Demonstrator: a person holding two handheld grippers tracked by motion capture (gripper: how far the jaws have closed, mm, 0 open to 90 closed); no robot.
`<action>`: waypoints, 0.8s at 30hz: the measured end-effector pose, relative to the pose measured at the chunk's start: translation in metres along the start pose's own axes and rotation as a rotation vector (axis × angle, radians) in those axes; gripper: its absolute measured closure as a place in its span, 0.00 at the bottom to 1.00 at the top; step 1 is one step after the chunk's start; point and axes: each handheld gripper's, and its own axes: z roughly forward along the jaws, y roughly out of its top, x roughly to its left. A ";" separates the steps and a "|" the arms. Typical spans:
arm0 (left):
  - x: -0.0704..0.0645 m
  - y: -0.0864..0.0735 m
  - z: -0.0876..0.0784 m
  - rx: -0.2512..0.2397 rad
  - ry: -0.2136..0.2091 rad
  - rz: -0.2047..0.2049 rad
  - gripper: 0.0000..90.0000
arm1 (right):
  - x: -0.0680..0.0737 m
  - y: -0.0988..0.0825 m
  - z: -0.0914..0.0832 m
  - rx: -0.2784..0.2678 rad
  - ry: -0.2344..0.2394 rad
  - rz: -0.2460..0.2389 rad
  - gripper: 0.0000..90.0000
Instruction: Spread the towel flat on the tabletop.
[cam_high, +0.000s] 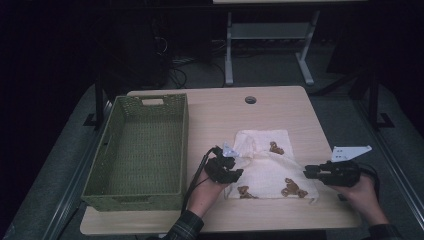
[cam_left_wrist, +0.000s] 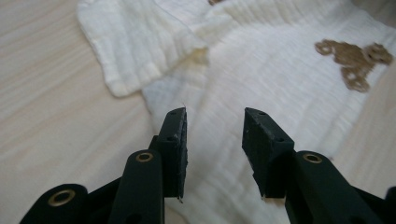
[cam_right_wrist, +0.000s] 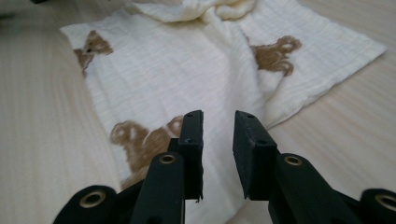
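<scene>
High view: I see the cream cloth (cam_high: 270, 167) with brown bear prints lying rumpled on the table (cam_high: 220, 107), right of the green basket (cam_high: 140, 150); my left gripper (cam_high: 235, 167) is at its left edge, my right gripper (cam_high: 306, 172) at its right edge.

Left gripper view: jaws parted, nothing between them, cloth (cam_left_wrist: 261, 70) beneath.

Right gripper view: jaws released, empty, above the cloth (cam_right_wrist: 187, 70).
</scene>
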 end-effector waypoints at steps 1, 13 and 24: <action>0.002 0.002 0.002 0.000 0.000 -0.003 0.67 | -0.002 0.002 0.002 -0.005 -0.005 -0.006 0.81; 0.031 0.019 0.021 -0.003 0.056 -0.070 0.69 | -0.037 0.032 0.020 -0.023 -0.029 -0.006 0.81; 0.058 0.025 0.043 0.031 0.126 -0.122 0.70 | -0.081 0.061 0.047 -0.031 -0.047 0.011 0.81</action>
